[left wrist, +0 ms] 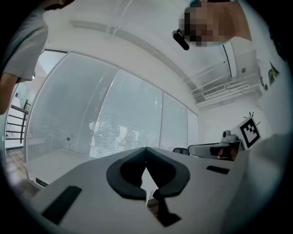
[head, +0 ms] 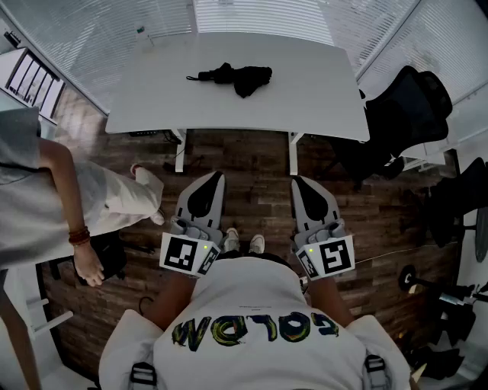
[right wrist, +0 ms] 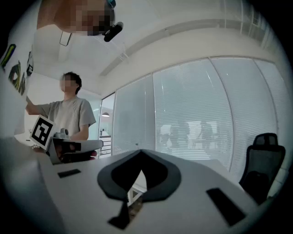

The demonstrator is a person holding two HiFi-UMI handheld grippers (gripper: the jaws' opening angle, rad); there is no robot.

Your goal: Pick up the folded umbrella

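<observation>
The wooden floor [head: 259, 190] is seen from above in the head view. The white tabletop [head: 152, 91] is shown standing on it at the top of that view, in front of windows covered by blinds [head: 114, 23]. A second person [head: 38, 198] in a grey shirt is shown at the left edge. A black office chair [head: 404, 107] is placed at the tabletop's right end. The left gripper [head: 219, 176] and the right gripper [head: 297, 180] are held level and side by side over the floor. Both are kept short of the tabletop's near edge. In each gripper view the jaws are seen clenched, tips met, with nothing grasped between them. The folded umbrella [head: 242, 76], black, is laid on the tabletop near its middle, towards the far edge. Its slim end is pointed left, and it is well apart from both grippers.
</observation>
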